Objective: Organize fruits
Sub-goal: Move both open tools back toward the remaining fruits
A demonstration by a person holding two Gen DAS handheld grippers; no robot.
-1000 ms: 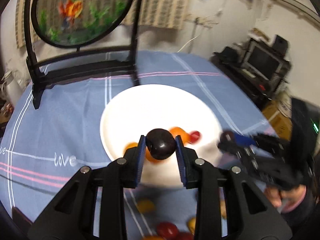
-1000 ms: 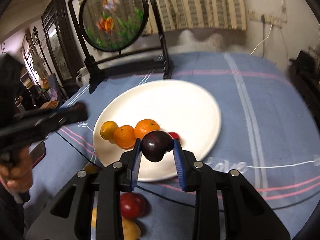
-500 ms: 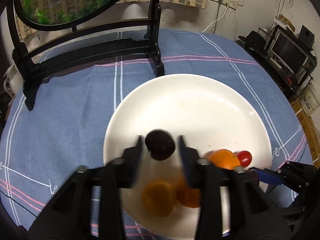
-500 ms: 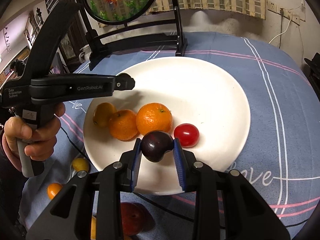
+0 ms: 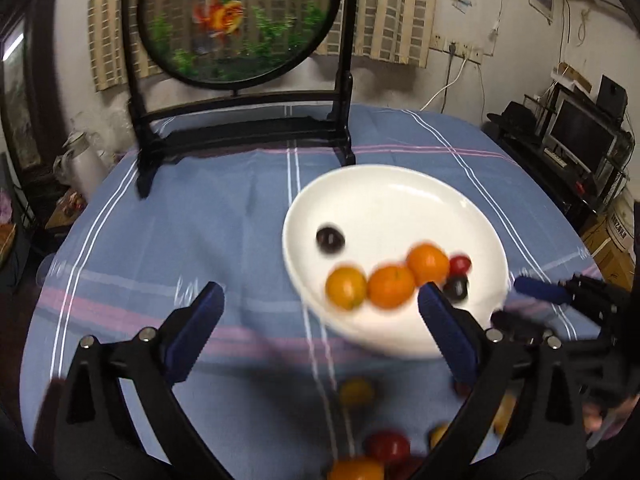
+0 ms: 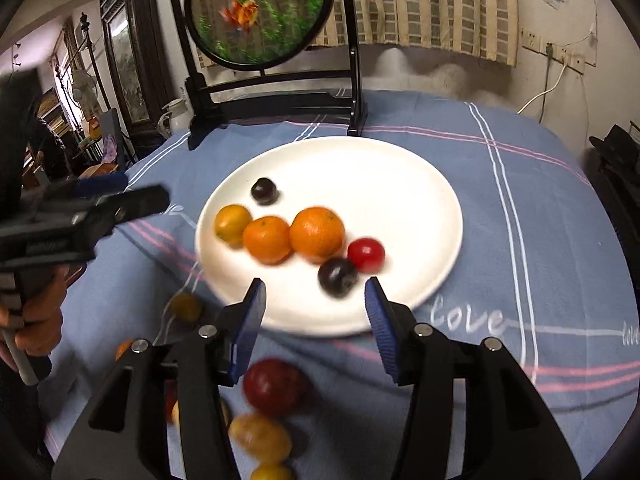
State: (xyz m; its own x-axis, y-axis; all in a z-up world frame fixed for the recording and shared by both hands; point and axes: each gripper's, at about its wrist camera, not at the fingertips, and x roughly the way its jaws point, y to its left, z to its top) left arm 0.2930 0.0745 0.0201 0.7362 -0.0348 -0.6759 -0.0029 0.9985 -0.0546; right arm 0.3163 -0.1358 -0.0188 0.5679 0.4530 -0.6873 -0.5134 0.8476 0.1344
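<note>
Plums are down: both of your grippers held a dark plum a second ago, and now both stand wide open and empty. The left gripper (image 5: 320, 312) has let its plum (image 5: 330, 239) go on the far-left part of the white plate (image 5: 400, 196), apart from the rest. The right gripper (image 6: 314, 308) has dropped its plum (image 6: 338, 277) near the plate's front edge, just beside the red tomato (image 6: 366, 255) and close to the row of three oranges (image 6: 267, 239).

That makes six fruits on the plate, so this pair of placements looks finished. Both views are blurred, which suggests you are pulling back toward yourself.

Plenty is left on the blue tablecloth (image 6: 520, 208) in front of the plate: a red fruit (image 6: 275, 387) sits right under your right gripper, with a yellow one (image 6: 260, 438) just below it and a small yellow one (image 6: 185, 307) beside the plate's rim. My guess is those are your next picks; the red one is nearest.
</note>
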